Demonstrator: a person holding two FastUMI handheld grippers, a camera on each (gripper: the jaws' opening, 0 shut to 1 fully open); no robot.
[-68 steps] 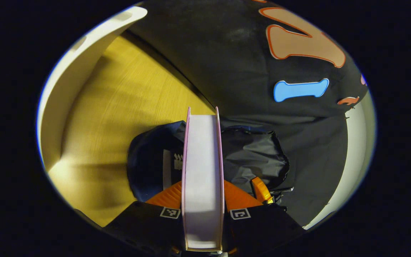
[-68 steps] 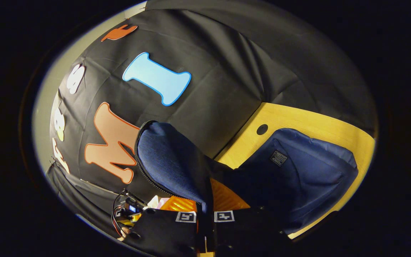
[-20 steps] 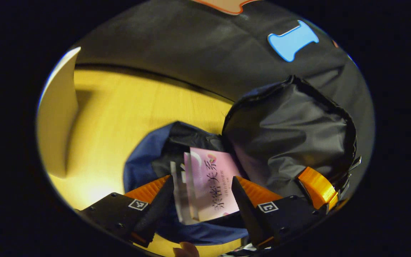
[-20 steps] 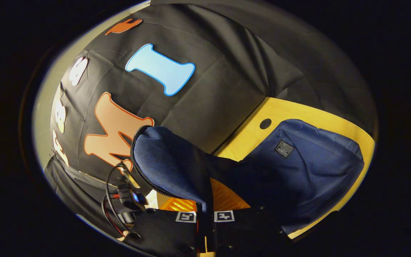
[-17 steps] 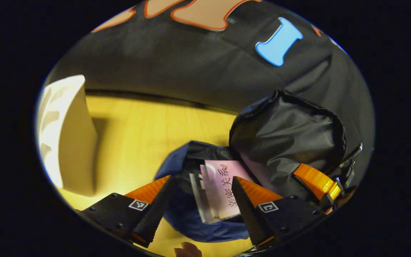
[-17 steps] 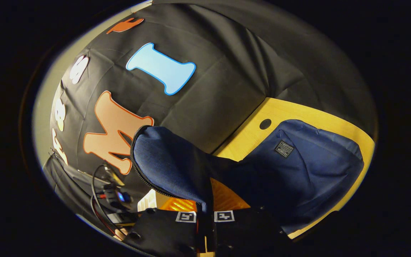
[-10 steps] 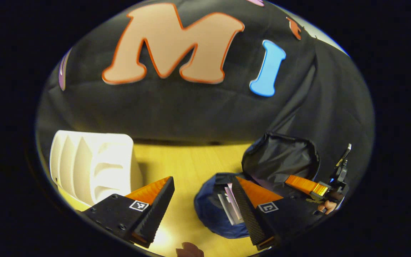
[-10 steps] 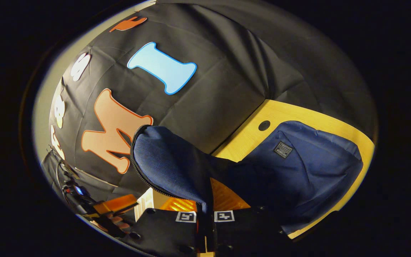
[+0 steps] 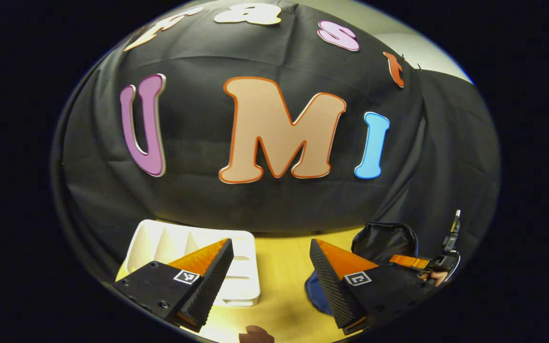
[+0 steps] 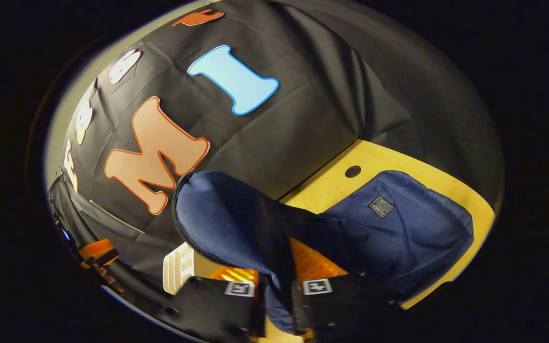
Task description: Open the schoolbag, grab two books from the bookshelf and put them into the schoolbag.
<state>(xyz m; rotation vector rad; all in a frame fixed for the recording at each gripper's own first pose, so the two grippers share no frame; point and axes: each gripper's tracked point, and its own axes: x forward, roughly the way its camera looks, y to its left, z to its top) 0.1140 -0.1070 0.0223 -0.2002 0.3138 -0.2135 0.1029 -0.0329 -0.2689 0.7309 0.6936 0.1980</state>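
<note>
the left tool [image 9: 269, 276] is hanging wide and holding nothing, just beside the white bookshelf [image 9: 243, 291] on the surface [image 9: 281, 267]. right of the bookshelf, the right tool [image 10: 277, 290] is pinching the schoolbag [image 10: 398, 233] flap [image 10: 227, 224], though the fingers seem to be parting slightly. the flap is soft and floppy, so the firmer zipper edge is probably the best hold.

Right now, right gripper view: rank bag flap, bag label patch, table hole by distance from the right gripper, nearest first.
1. Bag flap: pinched between the right gripper fingers, rising up and left.
2. Label patch: on the schoolbag body, right of the flap.
3. Table hole: in the table beyond the bag, by the cloth wall.
</note>
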